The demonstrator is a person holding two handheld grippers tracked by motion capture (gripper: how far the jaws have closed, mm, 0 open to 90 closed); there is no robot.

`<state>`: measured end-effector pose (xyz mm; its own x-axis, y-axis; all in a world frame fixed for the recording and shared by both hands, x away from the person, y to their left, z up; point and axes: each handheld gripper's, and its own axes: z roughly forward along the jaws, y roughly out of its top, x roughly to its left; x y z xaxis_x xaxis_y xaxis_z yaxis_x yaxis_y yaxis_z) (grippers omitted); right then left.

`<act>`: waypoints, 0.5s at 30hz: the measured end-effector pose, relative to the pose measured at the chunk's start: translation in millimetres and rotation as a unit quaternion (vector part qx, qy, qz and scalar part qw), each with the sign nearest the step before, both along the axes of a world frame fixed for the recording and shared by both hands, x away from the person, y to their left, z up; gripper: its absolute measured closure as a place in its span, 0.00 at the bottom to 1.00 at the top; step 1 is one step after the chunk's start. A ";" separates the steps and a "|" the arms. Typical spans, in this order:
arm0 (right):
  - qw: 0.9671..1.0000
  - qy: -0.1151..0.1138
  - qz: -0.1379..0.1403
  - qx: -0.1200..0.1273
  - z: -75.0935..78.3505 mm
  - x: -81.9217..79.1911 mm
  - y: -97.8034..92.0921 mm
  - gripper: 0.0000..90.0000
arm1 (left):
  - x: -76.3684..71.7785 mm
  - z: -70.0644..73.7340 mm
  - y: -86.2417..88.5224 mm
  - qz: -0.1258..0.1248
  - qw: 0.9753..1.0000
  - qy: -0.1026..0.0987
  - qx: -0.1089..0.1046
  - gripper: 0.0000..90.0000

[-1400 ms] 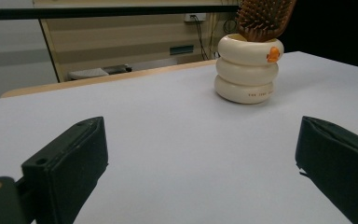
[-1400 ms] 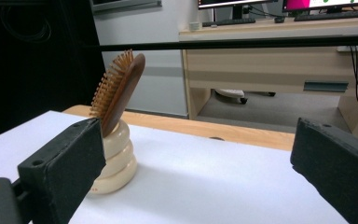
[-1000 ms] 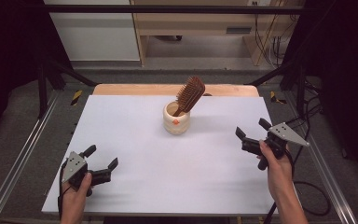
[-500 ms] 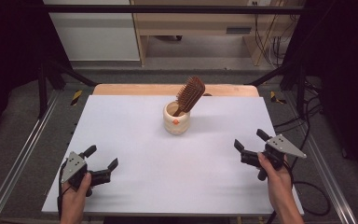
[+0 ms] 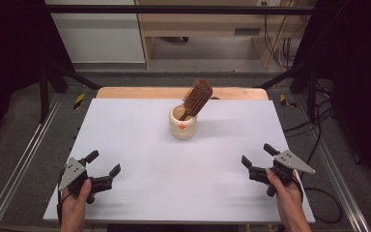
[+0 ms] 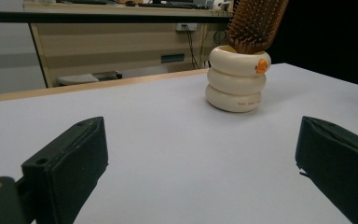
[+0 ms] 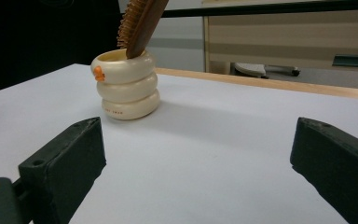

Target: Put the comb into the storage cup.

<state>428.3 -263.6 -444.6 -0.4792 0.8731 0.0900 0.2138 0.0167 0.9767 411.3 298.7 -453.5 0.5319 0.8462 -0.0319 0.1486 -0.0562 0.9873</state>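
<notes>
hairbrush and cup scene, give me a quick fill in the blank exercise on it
1. The hairbrush stands handle-down in a cream ____.
2. The cup looks like ____ stacked rings.
3. The jaws of the left gripper and the right gripper are both ____.
4. The small mark near the cup's rim is coloured ____.

Missing words: cup; three; open; orange

Grey floor [image 5: 24,145], perhaps wooden desk [image 5: 212,21].
</notes>
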 end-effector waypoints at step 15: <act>0.999 0.002 0.033 0.000 -13.1 -4.9 14.0 0.04 | -0.4 0.9 3.5 -0.009 1.000 -0.010 -0.006 0.03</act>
<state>423.4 -249.6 -457.7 -0.5356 0.8395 0.0918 0.2159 0.0311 0.9759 410.9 302.2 -452.6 0.5469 0.8366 -0.0320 0.1287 -0.0462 0.9906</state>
